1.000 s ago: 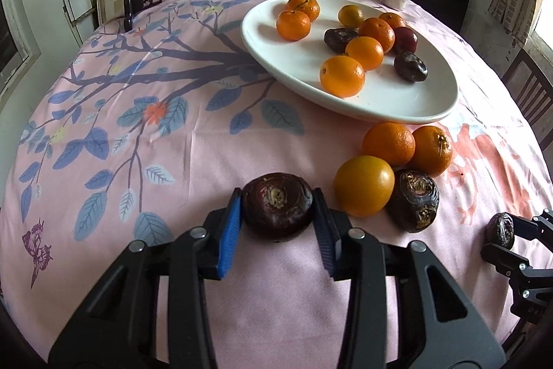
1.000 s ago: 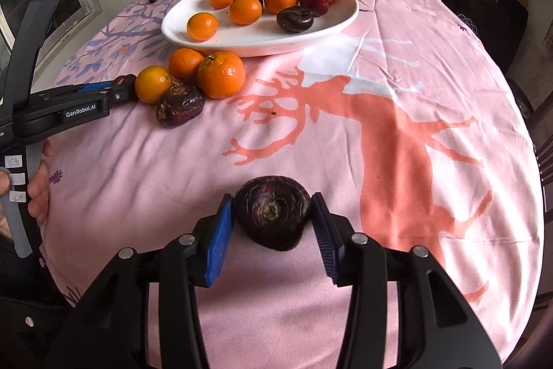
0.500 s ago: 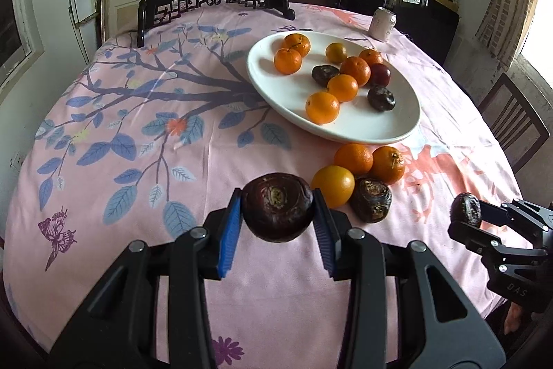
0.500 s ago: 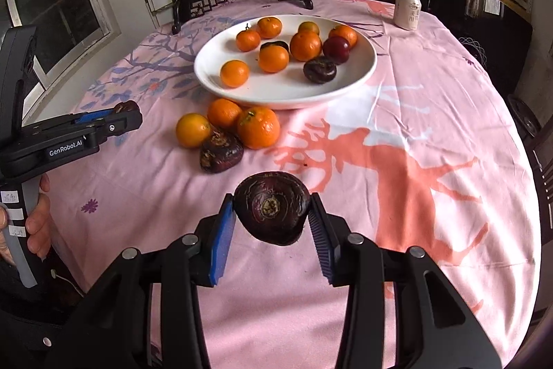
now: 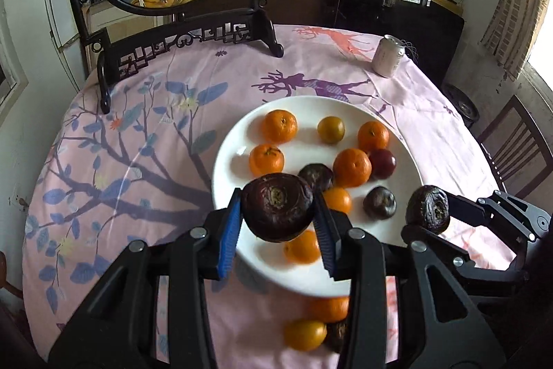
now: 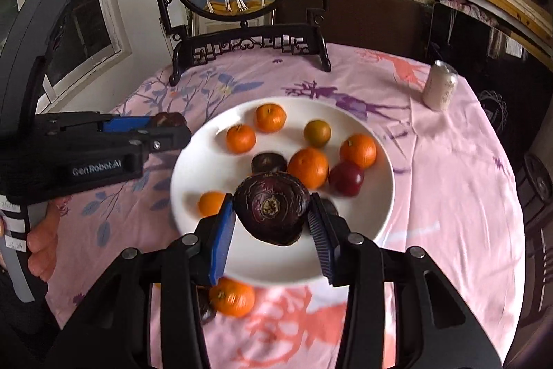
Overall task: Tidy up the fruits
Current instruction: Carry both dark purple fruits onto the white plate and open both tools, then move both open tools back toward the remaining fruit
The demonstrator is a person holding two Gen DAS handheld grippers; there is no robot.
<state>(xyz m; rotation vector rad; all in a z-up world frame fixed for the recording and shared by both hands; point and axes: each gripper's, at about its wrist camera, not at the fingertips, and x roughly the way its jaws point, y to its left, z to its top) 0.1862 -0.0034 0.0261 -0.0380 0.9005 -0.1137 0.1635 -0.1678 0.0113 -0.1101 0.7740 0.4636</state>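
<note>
Step in hand: carry to white oval ceramic plate (image 5: pixel 224 161). Left hand-held gripper (image 5: pixel 278 225) pinching dark wrinkled round fruit (image 5: pixel 276 211); right hand-held gripper (image 6: pixel 271 223) pinching second dark fruit (image 6: pixel 271 206); both above plate. Next: lower into bare plate area, spread jaws.

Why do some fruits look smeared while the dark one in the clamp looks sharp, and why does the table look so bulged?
Left wrist view: the dark fruit in the left gripper is sharp, while the tangerines below the plate smear with motion blur. Right wrist view: the clamped dark fruit is crisp, the can is blurred. Both views: the fisheye lens bows the round table; black corners frame each image.
</note>
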